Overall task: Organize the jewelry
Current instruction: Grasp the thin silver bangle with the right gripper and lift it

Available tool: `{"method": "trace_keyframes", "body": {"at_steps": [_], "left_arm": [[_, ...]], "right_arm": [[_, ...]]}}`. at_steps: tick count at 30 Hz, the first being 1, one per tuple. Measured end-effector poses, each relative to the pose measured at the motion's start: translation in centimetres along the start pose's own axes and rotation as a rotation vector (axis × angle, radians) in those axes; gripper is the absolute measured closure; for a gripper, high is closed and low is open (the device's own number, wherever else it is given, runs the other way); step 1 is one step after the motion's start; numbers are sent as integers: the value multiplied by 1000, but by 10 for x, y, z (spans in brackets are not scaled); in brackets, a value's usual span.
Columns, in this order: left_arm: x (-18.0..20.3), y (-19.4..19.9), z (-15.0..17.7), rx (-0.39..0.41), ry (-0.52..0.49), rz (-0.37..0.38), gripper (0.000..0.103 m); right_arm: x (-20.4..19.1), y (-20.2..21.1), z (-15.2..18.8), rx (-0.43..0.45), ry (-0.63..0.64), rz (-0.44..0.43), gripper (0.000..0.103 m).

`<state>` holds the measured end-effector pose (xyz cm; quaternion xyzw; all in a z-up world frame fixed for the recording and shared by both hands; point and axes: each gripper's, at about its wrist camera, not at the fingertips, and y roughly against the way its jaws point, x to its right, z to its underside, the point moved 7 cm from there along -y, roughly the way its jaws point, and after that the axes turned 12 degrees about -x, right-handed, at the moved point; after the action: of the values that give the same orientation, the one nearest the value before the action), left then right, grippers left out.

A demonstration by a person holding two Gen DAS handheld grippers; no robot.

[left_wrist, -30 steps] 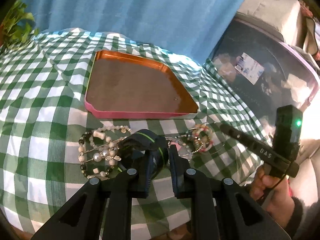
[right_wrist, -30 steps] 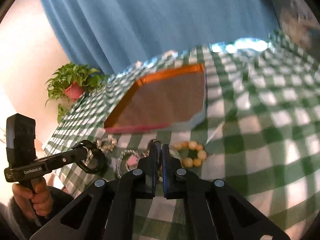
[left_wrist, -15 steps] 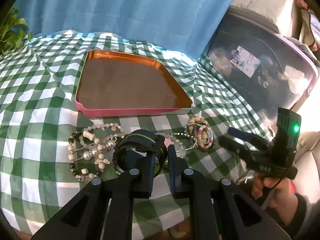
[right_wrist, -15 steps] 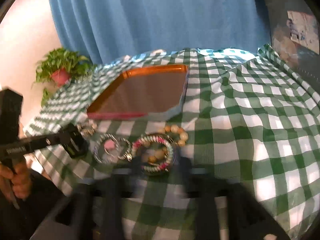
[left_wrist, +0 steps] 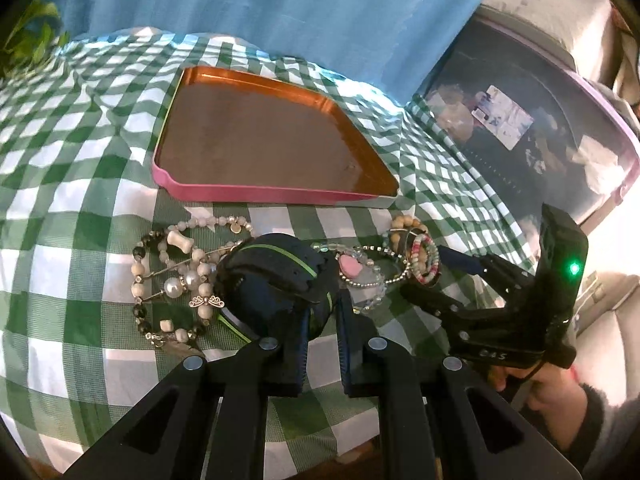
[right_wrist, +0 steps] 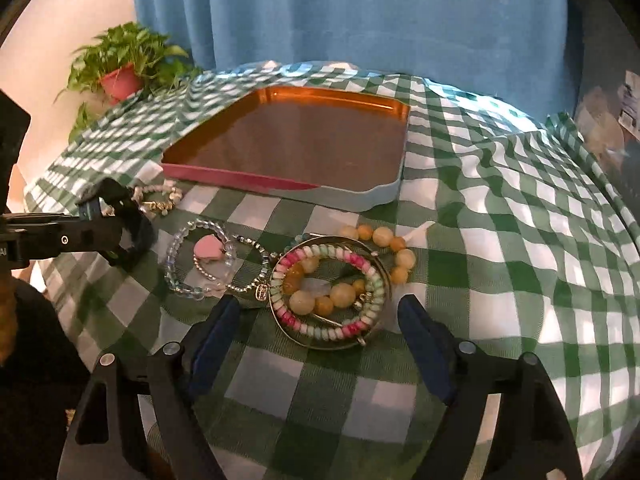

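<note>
My left gripper [left_wrist: 322,322] is shut on a black band with a green stripe [left_wrist: 276,276], held just above the cloth. The same band [right_wrist: 132,236] shows in the right wrist view. Left of it lies a pearl and bead necklace [left_wrist: 176,276]. My right gripper [right_wrist: 320,312] is open, its jaws on either side of a gold bangle with pink and green beads [right_wrist: 328,292] and a yellow bead bracelet [right_wrist: 384,248]. A clear bracelet with a pink heart [right_wrist: 208,256] lies between the grippers. The empty copper tray [left_wrist: 256,144] with a pink rim sits behind the jewelry.
A green and white checked cloth [right_wrist: 500,240] covers the table. A potted plant [right_wrist: 120,72] stands at the far left corner. A blue curtain [right_wrist: 360,12] hangs behind. A dark bin with a pink rim [left_wrist: 540,120] stands to the right.
My right gripper has opened from shut and come down around the beaded bangle. My left gripper stays shut on the black band and has pulled back slightly.
</note>
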<state>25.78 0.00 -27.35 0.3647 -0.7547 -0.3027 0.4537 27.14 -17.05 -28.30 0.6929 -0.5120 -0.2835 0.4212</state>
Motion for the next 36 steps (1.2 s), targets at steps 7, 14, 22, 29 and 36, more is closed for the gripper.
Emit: {"method": "trace_keyframes", "body": {"at_steps": [7, 14, 22, 29, 36], "left_arm": [[11, 17, -4, 61, -50, -17, 95], [25, 36, -4, 116, -80, 9, 97], [24, 18, 13, 42, -64, -2, 97], [13, 14, 14, 46, -30, -4, 97], [10, 6, 5, 35, -33, 0, 96]], "right_arm": [[5, 6, 1, 21, -7, 0, 48], [12, 30, 0, 95, -40, 11, 48], [33, 21, 31, -11, -132, 14, 95], [37, 40, 16, 99, -130, 12, 40], [67, 19, -14, 85, -211, 19, 40]]}}
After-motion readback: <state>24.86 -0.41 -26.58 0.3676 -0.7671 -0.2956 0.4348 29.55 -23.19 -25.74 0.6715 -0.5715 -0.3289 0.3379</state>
